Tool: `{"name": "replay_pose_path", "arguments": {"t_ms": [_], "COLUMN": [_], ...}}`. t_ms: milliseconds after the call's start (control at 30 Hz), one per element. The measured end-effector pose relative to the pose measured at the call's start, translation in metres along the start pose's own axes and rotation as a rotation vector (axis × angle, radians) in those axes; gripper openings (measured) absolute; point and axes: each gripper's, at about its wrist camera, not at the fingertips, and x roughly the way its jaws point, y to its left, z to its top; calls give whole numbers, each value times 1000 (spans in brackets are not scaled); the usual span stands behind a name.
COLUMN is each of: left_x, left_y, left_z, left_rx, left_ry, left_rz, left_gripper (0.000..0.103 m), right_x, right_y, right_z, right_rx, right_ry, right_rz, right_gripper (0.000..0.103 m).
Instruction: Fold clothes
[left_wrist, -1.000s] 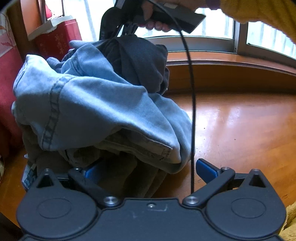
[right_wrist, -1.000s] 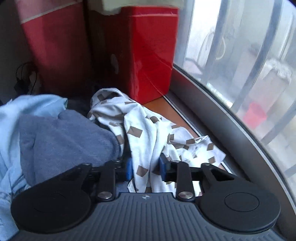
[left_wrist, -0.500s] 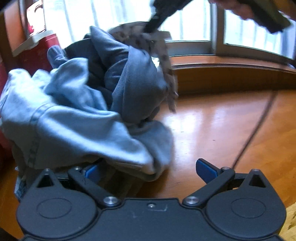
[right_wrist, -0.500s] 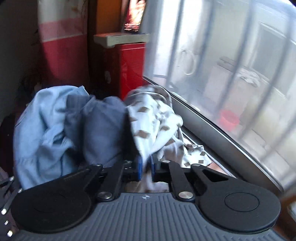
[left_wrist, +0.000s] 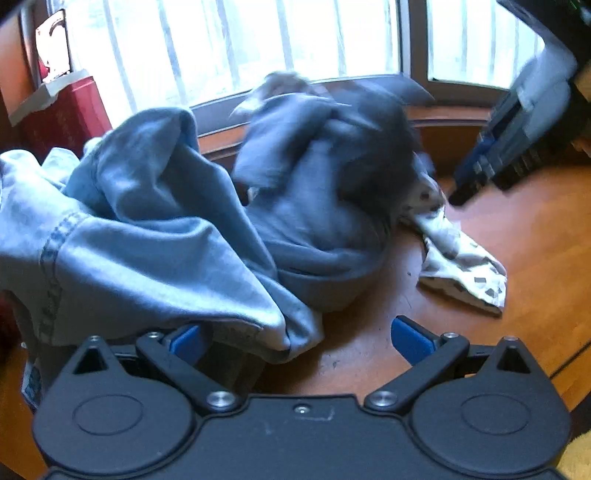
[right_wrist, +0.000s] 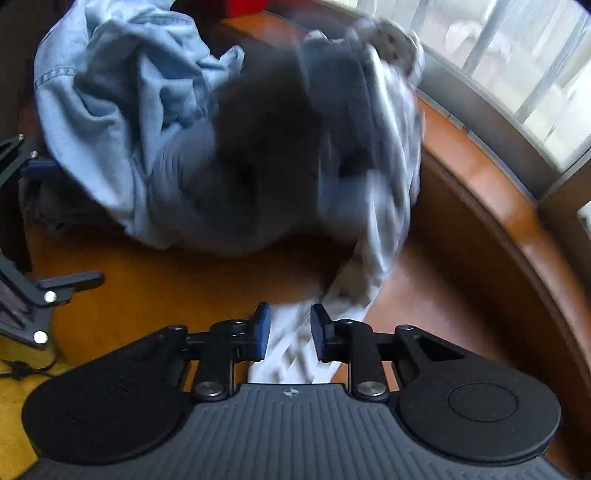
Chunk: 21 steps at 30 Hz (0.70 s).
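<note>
right tool (right_wrist: 290, 326): jaws have just been opening, pads a bit apart, with the patterned white cloth (left_wrist: 463, 271) lying loose between them, not pinched
left tool (left_wrist: 295, 338): jaws wide apart, clamped on nothing; the light denim garment (left_wrist: 147, 236) droops over one pad
clothes pile: denim, then a dark blue-grey garment (left_wrist: 325, 192) behind it, all heaped on the wooden desk (left_wrist: 517, 236); white cloth trails out beside the pile, toward the window
what could go wrong: honestly, the white cloth is wedged under the dark garment, so tugging it could drag the whole heap along
containers: red box (left_wrist: 62, 110) beyond the pile, contents hidden
</note>
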Motion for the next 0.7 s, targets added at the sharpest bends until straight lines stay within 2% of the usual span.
{"name": "replay_pose_path", "arguments": {"t_ms": [33,67,100,200,367,567,667,700], "left_x": [1,1,0,-9,-9,3,10,10], "left_y": [-1,-2,-4,-10,-39,-45,-44,-43], "left_z": [0,-1,-2,-5,-4,7,16,18], "left_rx": [8,16,24,68,146,139,137,137], "left_ry": [6,8,7,-23,-69,-85,-88,-94], "left_rz": [-10,-27,-44,-77,-60,-61,-42,-38], "left_gripper": [103,103,103,103,103,103,103,103], "right_x": [-2,-4,-4,-4,-15,-31,-16,-5], "right_y": [-3,-8,-11,-18,-21,-32,-36,-33], "right_z": [2,5,9,15,11,12,22,26], "right_rx": [20,48,66,89,66,38,42,43], "right_ry": [-17,-31,-33,-37,-55,-139,-159,-148], "right_rz": [-7,-15,-24,-44,-62,-86,-57,-31], "right_gripper": [32,44,51,53,53,65,76,76]}}
